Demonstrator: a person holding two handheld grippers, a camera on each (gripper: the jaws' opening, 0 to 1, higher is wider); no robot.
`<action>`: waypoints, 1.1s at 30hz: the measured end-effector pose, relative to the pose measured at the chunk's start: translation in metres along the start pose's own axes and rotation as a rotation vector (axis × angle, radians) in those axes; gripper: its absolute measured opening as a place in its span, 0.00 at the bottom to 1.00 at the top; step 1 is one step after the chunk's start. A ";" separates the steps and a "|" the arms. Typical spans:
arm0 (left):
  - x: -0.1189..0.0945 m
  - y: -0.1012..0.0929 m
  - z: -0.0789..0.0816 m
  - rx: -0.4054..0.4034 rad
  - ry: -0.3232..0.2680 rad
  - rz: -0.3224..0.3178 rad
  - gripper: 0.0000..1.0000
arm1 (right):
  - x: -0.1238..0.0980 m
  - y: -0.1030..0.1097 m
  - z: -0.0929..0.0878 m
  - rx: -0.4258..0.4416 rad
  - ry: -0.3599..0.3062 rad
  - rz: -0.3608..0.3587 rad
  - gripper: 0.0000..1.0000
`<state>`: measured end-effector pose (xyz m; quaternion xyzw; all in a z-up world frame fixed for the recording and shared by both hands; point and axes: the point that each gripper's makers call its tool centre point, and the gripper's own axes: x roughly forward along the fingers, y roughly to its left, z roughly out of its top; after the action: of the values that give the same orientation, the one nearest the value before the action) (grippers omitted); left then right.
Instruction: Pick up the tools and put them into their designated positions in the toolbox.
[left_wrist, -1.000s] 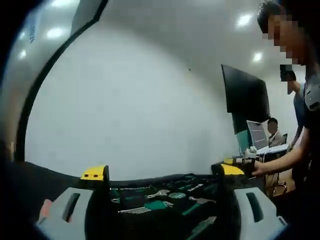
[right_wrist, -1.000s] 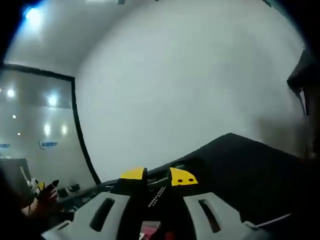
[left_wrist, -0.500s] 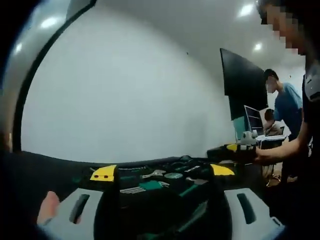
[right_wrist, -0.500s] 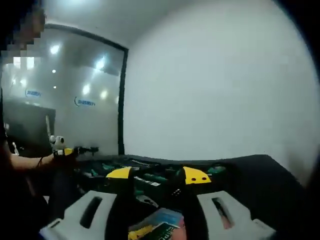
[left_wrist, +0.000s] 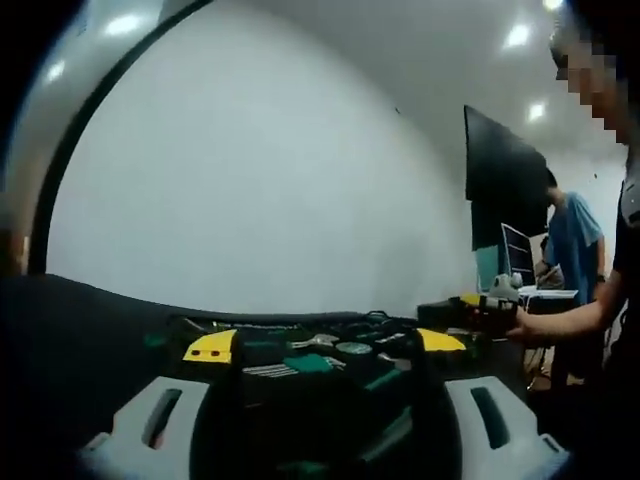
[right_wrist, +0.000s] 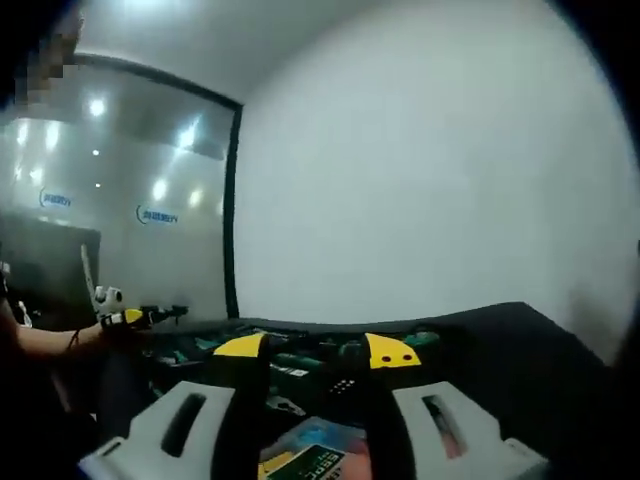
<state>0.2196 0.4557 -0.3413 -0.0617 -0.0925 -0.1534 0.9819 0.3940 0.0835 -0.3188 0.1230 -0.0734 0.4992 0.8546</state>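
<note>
The open toolbox (left_wrist: 300, 345) lies on a dark table, with green-handled tools and metal wrenches (left_wrist: 318, 362) in its black tray. My left gripper (left_wrist: 325, 343) stands open just in front of it, nothing between its yellow-tipped jaws. The right gripper (left_wrist: 478, 310) comes in from the right, held by a hand. In the right gripper view the toolbox (right_wrist: 300, 352) stretches beyond my open right gripper (right_wrist: 316, 349), whose jaws are empty. The left gripper (right_wrist: 140, 317) shows at the left, over the box's end.
A colourful printed card (right_wrist: 318, 458) lies under the right gripper's jaws. A person (left_wrist: 600, 300) stands at the right of the table; another in a blue shirt (left_wrist: 572, 240) is by a laptop (left_wrist: 520, 262). A black screen (left_wrist: 498, 180) hangs on the white wall. A glass partition (right_wrist: 120, 220) stands at the left.
The right gripper's jaws stand wider apart than one second ago, and its view has swung to face the toolbox. The left view has shifted slightly; the tools lie as before.
</note>
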 end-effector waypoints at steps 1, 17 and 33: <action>0.000 -0.004 0.000 0.004 0.002 0.000 0.61 | -0.001 0.002 0.002 0.014 -0.008 0.015 0.33; -0.001 -0.016 0.000 0.044 0.017 -0.008 0.60 | -0.001 -0.006 -0.001 0.022 0.001 -0.009 0.32; 0.001 -0.028 -0.001 0.043 0.025 -0.001 0.59 | 0.000 -0.009 -0.010 0.007 0.036 -0.015 0.29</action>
<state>0.2115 0.4288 -0.3393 -0.0388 -0.0836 -0.1527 0.9840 0.4022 0.0821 -0.3296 0.1174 -0.0554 0.4952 0.8590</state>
